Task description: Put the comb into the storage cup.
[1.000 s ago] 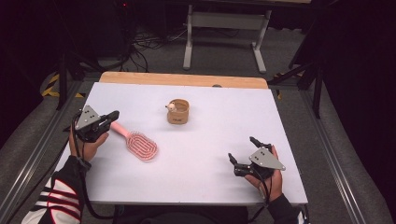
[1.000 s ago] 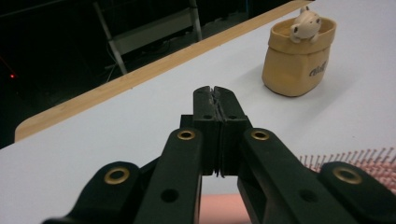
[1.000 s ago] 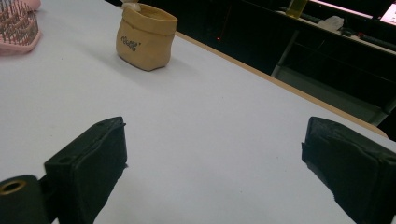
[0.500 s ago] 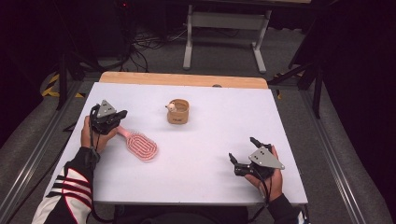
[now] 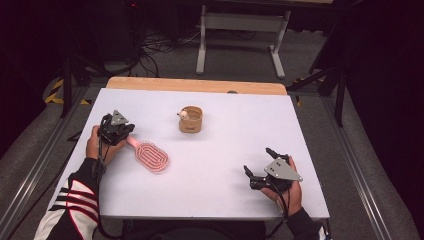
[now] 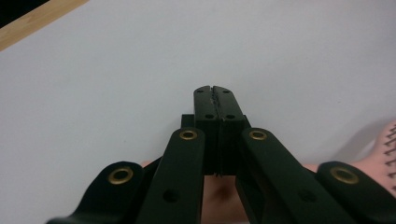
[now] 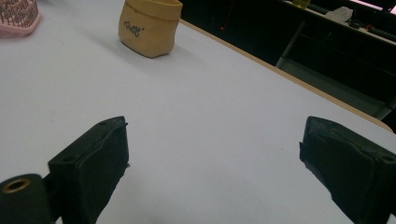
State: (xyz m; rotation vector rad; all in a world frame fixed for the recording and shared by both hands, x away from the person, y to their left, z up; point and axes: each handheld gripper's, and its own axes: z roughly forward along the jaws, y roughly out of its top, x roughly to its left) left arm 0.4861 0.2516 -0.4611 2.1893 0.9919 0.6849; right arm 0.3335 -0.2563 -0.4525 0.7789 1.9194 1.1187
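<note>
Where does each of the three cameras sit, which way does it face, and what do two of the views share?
High view: above the person's side, looking forward and down at the white table; both forearms show.
Left gripper view: rides the left hand-held gripper, looking along its shut jaws at the tabletop.
Right gripper view: rides the right hand-held gripper, jaws open, facing the tan pouch.
Shared: pouch and pink hairbrush, high and right gripper views.

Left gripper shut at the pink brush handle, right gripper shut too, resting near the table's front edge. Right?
Not quite. The right gripper is open: the right gripper view shows its fingers wide apart with bare table between them. The rest holds: the left gripper is shut by the handle of the pink brush, per the left gripper view.
</note>
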